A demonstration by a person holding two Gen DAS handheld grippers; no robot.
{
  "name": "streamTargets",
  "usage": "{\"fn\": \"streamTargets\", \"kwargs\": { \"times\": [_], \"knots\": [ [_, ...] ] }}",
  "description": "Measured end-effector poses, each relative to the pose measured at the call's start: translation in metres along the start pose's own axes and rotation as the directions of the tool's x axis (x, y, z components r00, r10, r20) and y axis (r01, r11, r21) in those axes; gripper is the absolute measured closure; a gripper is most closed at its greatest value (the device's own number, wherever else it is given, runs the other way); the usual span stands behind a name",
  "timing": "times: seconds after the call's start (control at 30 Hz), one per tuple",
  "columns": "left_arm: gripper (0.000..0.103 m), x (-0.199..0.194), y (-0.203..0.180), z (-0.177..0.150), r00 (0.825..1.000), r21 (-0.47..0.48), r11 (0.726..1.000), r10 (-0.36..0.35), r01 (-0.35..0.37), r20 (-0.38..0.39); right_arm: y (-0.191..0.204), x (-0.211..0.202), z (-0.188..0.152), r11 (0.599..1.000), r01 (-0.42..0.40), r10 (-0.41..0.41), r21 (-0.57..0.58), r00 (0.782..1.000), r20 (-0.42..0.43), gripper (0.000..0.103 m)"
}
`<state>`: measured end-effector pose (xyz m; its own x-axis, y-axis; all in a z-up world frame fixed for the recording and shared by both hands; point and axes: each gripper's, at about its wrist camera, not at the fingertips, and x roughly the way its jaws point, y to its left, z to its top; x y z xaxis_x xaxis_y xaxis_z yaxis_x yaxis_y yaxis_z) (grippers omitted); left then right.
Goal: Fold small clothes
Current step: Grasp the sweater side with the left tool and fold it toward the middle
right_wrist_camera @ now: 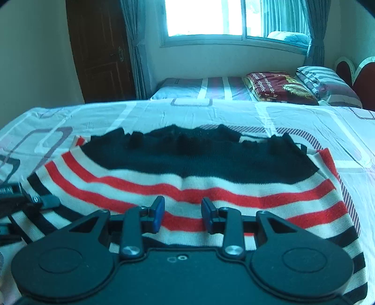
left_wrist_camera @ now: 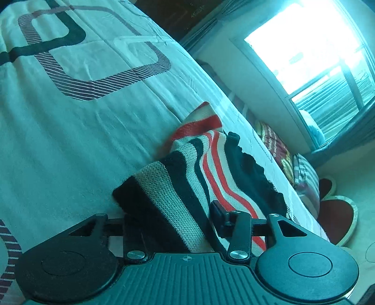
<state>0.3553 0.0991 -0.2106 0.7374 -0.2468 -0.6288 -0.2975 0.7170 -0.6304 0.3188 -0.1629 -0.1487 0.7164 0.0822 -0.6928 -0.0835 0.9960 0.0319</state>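
A knit garment striped in black, red and cream lies spread on the patterned bedsheet, its ruffled black edge farthest from me. My right gripper sits at the garment's near edge, its blue pads pinching a width of the striped cloth between them. In the left wrist view the garment is bunched into a raised fold, and my left gripper is shut on that fold. The cloth hides its left finger, while the right finger presses against the knit. One left-gripper finger shows at the left edge of the right wrist view.
The bedsheet stretches wide to the left of the garment. Beyond this bed is a second bed with a folded red blanket and a striped pillow, below a window. A brown door stands at the back left.
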Motion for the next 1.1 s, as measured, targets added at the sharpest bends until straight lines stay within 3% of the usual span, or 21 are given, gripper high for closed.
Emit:
{"fn": "streamTargets", "kwargs": {
  "times": [0.2,0.4,0.53,0.67,0.8,0.87,1.0,1.07,1.1],
  "knots": [
    [0.072,-0.003,-0.001,0.004,0.999,-0.036,0.999,-0.035,0.035,0.003,-0.006,-0.003,0.001,0.999,-0.03,0.03,0.041,0.999,0.016,0.067],
    [0.076,-0.021,-0.043,0.004,0.992,0.153,0.983,-0.112,0.102,0.056,-0.006,-0.006,-0.002,0.998,-0.038,0.037,0.051,0.999,0.028,0.065],
    [0.077,-0.019,-0.091,-0.006,0.978,0.316,0.929,-0.21,0.194,0.016,-0.02,-0.016,-0.001,0.991,-0.069,0.063,0.113,0.997,0.054,0.064],
    [0.077,0.005,-0.132,-0.032,0.963,0.404,0.874,-0.25,0.27,-0.102,-0.047,-0.036,-0.003,0.985,-0.051,0.037,0.164,0.996,0.086,0.06],
    [0.077,0.021,-0.165,-0.074,0.932,0.475,0.804,-0.278,0.359,-0.233,-0.09,-0.057,-0.017,0.972,-0.004,-0.019,0.235,0.995,0.093,0.059],
    [0.077,0.024,-0.176,-0.095,0.925,0.524,0.766,-0.261,0.373,-0.277,-0.112,-0.067,-0.028,0.96,0.017,-0.045,0.279,0.995,0.094,0.059],
    [0.077,0.021,-0.183,-0.11,0.914,0.562,0.728,-0.24,0.392,-0.327,-0.146,-0.082,-0.049,0.924,0.036,-0.074,0.38,0.993,0.088,0.058],
    [0.077,0.013,-0.188,-0.119,0.922,0.636,0.673,-0.214,0.378,-0.322,-0.156,-0.09,-0.053,0.9,-0.008,-0.045,0.435,0.993,0.112,0.056],
    [0.077,0.012,-0.189,-0.122,0.931,0.672,0.648,-0.194,0.359,-0.31,-0.157,-0.092,-0.052,0.892,-0.032,-0.029,0.45,0.991,0.128,0.047]
  ]
}}
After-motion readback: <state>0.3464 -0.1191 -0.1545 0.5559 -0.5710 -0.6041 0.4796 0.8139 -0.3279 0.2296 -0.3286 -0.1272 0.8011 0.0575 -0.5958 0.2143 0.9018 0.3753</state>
